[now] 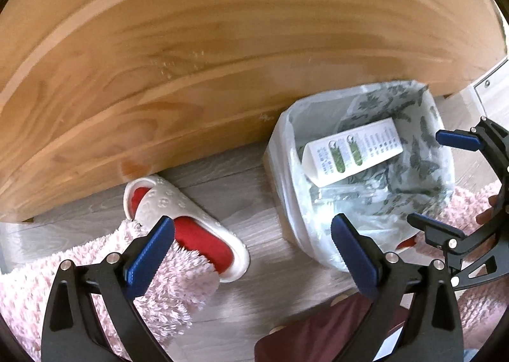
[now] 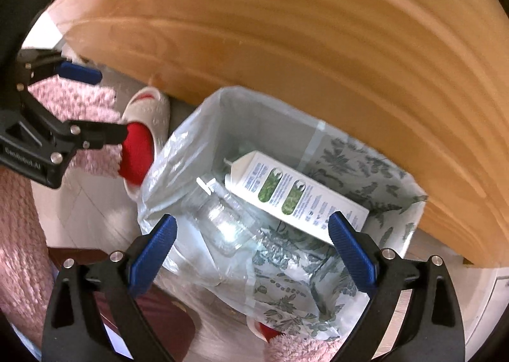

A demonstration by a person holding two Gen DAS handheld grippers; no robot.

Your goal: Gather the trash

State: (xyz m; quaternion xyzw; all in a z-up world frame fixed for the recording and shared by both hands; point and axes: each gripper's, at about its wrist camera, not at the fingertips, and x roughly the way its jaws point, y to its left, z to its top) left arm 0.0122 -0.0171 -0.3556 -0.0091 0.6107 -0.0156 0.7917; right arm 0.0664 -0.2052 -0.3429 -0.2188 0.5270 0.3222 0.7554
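A bin lined with a pale leaf-patterned plastic bag (image 1: 280, 152) (image 2: 178, 152) stands on the floor against a wooden panel. Inside it lie a white carton with green pictures (image 1: 353, 152) (image 2: 296, 196) and a clear plastic bottle (image 2: 226, 219). My right gripper (image 2: 252, 220) (image 1: 428, 177) hangs over the bin's mouth, open, with nothing between its blue pads. My left gripper (image 1: 251, 222) (image 2: 109, 104) is to the bin's left, above the floor and a slipper, also open and holding nothing.
A white slipper with a red lining (image 1: 165, 203) (image 2: 149, 107) lies partly on a fluffy pink rug (image 1: 178, 276) (image 2: 79, 98). The large wooden panel (image 1: 222, 44) (image 2: 318, 44) runs behind the bin. A dark red object (image 1: 318, 324) (image 2: 165, 314) lies near the lower edge.
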